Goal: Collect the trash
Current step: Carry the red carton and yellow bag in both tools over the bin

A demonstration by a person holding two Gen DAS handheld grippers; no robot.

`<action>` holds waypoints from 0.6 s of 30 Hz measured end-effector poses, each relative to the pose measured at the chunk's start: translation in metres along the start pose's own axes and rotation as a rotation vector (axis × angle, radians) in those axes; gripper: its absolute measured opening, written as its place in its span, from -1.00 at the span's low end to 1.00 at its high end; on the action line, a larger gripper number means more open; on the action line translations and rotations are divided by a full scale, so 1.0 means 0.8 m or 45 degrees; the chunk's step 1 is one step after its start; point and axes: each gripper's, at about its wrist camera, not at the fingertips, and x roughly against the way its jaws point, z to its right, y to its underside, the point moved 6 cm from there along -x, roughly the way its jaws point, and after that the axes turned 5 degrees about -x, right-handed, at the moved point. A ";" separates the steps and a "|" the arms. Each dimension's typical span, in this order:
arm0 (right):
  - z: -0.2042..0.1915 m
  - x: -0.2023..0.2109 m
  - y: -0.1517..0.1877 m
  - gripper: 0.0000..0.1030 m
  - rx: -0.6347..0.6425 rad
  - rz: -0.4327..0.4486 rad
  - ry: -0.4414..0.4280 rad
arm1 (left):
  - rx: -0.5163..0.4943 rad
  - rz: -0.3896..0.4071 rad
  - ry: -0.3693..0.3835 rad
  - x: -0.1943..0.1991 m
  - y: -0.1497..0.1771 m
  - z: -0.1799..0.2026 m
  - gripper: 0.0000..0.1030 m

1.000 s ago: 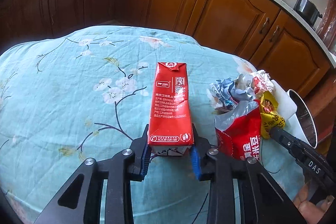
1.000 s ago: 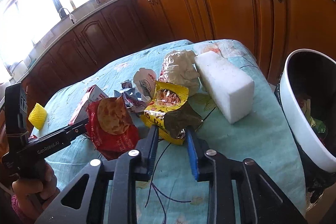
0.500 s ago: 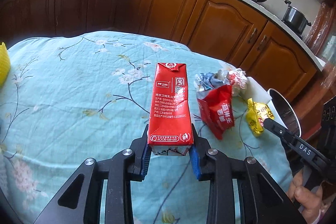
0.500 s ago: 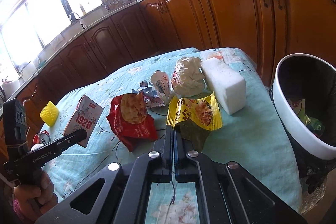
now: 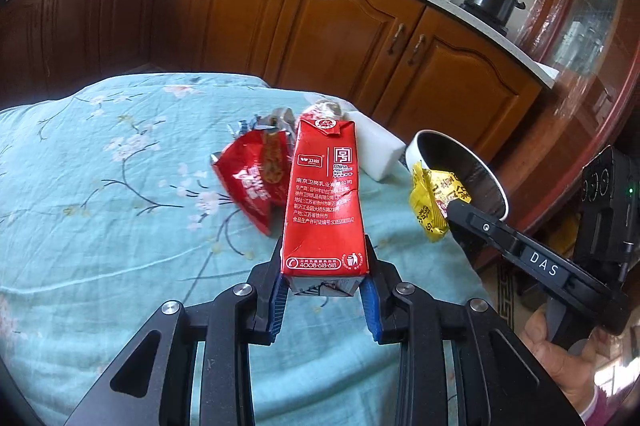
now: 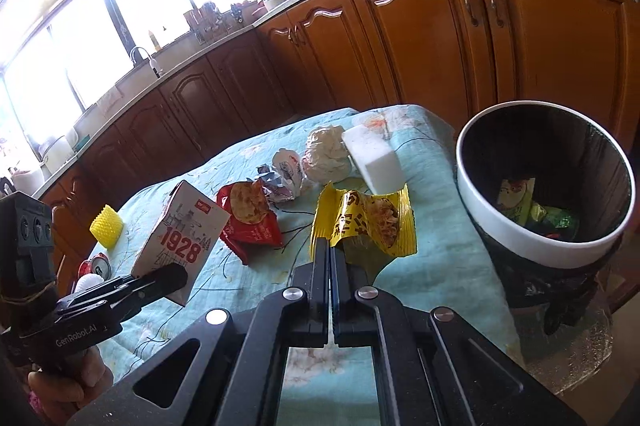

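Trash is what you are picking up, and you have two bits of it off the worktop (image 5: 100,226) right now. Your left gripper (image 5: 325,300) has its fingers clamped on the bottom of the red milk carton (image 5: 323,198), which stands straight up between them. Your right gripper (image 6: 331,258) has its fingers squeezed tight together on the edge of the yellow snack wrapper (image 6: 366,222), which hangs in the air just beside the bin (image 6: 480,162).

So I think you are at the carrying step. Next, bring each piece over the round bin mouth and let go.

The carton is stiff card, boxy, a bit dented. The wrapper is thin, shiny and crinkly, so it may flutter or stick. The bin has a smooth white rim and a dark inside. A red bag (image 6: 250,222), a paper ball (image 6: 326,156) and a white block (image 6: 374,162) wait on the flowery blue cloth.
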 end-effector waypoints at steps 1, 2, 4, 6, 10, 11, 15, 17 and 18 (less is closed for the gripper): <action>0.007 0.004 -0.001 -1.00 -0.009 0.007 0.007 | -0.017 -0.007 0.009 -0.004 -0.001 0.007 -0.41; 0.014 0.009 -0.003 -1.00 -0.019 0.014 0.015 | -0.026 -0.013 0.014 -0.010 -0.002 0.012 -0.41; 0.028 0.018 -0.007 -1.00 -0.038 0.026 0.029 | -0.047 -0.027 0.032 -0.019 -0.005 0.023 -0.41; 0.041 0.025 -0.010 -1.00 -0.058 0.034 0.043 | -0.071 -0.034 0.043 -0.026 -0.008 0.035 -0.41; 0.062 0.039 -0.016 -1.00 -0.079 0.055 0.072 | -0.112 -0.048 0.060 -0.043 -0.017 0.049 -0.41; 0.069 0.042 -0.019 -1.00 -0.086 0.060 0.079 | -0.120 -0.053 0.065 -0.047 -0.019 0.052 -0.41; 0.087 0.052 -0.027 -1.00 -0.109 0.078 0.098 | -0.156 -0.065 0.079 -0.063 -0.023 0.073 -0.41; 0.098 0.056 -0.033 -0.99 -0.117 0.085 0.107 | -0.171 -0.073 0.088 -0.072 -0.025 0.083 -0.41; 0.101 0.058 -0.034 -0.99 -0.121 0.089 0.112 | -0.179 -0.075 0.093 -0.076 -0.027 0.087 -0.41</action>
